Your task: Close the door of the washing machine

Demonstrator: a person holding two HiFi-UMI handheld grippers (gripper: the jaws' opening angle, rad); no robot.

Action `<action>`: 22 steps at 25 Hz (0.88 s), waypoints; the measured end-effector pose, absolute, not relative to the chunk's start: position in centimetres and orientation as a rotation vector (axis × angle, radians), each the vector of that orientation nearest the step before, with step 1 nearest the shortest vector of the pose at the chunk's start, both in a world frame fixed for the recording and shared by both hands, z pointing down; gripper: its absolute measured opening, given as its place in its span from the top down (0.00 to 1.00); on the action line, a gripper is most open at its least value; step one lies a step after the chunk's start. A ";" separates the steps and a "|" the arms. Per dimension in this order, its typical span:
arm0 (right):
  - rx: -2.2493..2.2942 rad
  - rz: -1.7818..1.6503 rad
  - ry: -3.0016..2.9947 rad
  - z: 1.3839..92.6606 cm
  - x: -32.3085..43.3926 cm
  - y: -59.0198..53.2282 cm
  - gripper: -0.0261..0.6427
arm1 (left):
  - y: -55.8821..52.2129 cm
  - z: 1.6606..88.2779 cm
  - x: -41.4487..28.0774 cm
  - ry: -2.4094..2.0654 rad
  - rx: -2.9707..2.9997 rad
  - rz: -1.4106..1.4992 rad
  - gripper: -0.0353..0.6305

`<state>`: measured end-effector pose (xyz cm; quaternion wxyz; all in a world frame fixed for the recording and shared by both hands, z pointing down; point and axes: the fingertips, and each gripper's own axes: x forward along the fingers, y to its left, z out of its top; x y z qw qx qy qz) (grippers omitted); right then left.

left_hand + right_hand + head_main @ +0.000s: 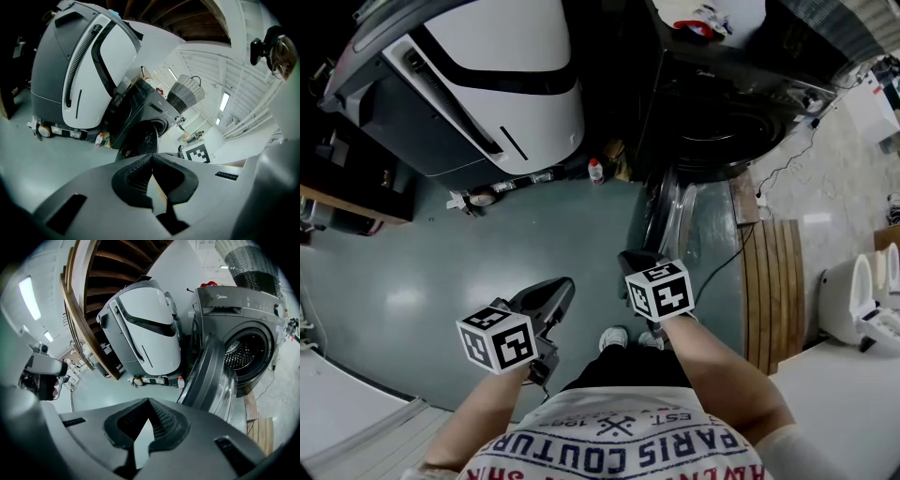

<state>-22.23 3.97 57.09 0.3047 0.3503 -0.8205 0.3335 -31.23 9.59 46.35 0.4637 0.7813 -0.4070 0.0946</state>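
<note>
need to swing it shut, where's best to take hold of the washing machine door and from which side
Probably the free rim of the door, the edge nearest you: it stands swung wide, hinged left of the drum opening, so that edge gives most leverage. Come from its outer face with the right gripper.

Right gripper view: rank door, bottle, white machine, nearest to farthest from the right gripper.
1. Door: right of centre, swung open, just past the jaws.
2. Bottle: on the floor at the door's left edge.
3. White machine: centre-left, behind the bottle.
</note>
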 end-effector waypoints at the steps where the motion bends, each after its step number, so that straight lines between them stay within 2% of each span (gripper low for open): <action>1: 0.928 0.878 -2.171 57.1 -22.1 4.0 0.93 | 9.6 46.3 -31.1 -0.997 1.924 0.235 0.91; 22: 1.004 0.960 -2.171 57.1 -16.0 4.5 0.93 | 8.8 46.6 -26.3 -0.965 1.935 0.314 0.91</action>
